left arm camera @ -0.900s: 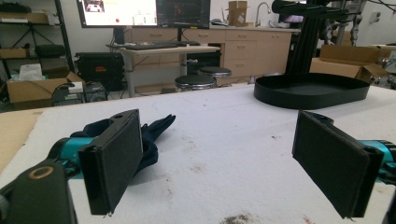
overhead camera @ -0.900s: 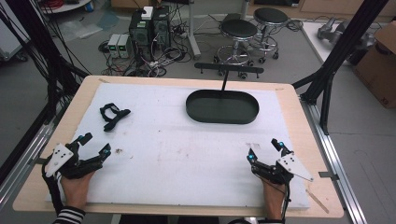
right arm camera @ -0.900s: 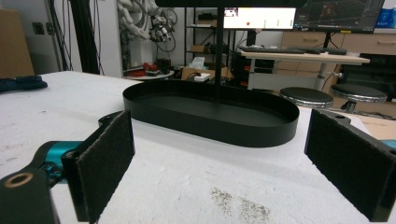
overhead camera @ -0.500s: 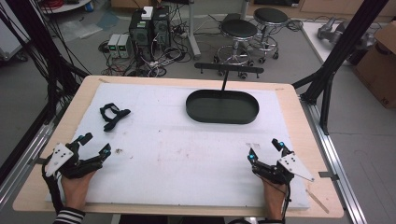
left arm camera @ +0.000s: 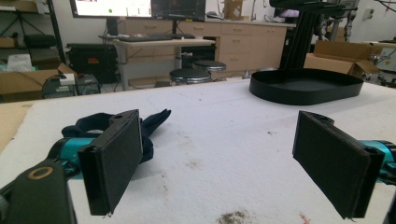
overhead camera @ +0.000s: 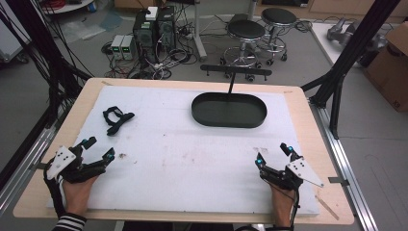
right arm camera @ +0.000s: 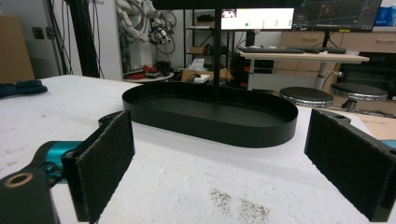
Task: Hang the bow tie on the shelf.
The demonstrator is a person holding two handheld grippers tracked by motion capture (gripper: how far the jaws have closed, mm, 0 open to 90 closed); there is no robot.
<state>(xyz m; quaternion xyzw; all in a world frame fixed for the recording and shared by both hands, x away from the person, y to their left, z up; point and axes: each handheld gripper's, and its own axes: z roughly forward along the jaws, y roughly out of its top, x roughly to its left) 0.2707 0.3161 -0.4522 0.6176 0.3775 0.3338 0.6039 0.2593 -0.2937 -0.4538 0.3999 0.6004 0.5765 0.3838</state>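
A black oval tray [overhead camera: 229, 122] with a thin upright post rising from it stands at the far middle of the white-topped table. A dark folded strap-like item [overhead camera: 117, 118] lies at the far left. My left gripper [overhead camera: 99, 147] rests open near the front left edge, nothing between its jaws. At the front right my right gripper [overhead camera: 272, 153] also stands open and empty. In the left gripper view the dark item [left arm camera: 156, 120] lies just past the left pad and the tray [left arm camera: 303, 95] sits far right. The right gripper view faces the tray [right arm camera: 224, 130], with the dark item [right arm camera: 21, 87] far left.
The white foam sheet [overhead camera: 192, 163] carries a few dirt smudges in the middle. A black T-shaped bar [overhead camera: 235, 72] tops the tray's post. Black frame struts [overhead camera: 337, 82] rise at the table's right and left corners. Stools and computers stand on the floor beyond.
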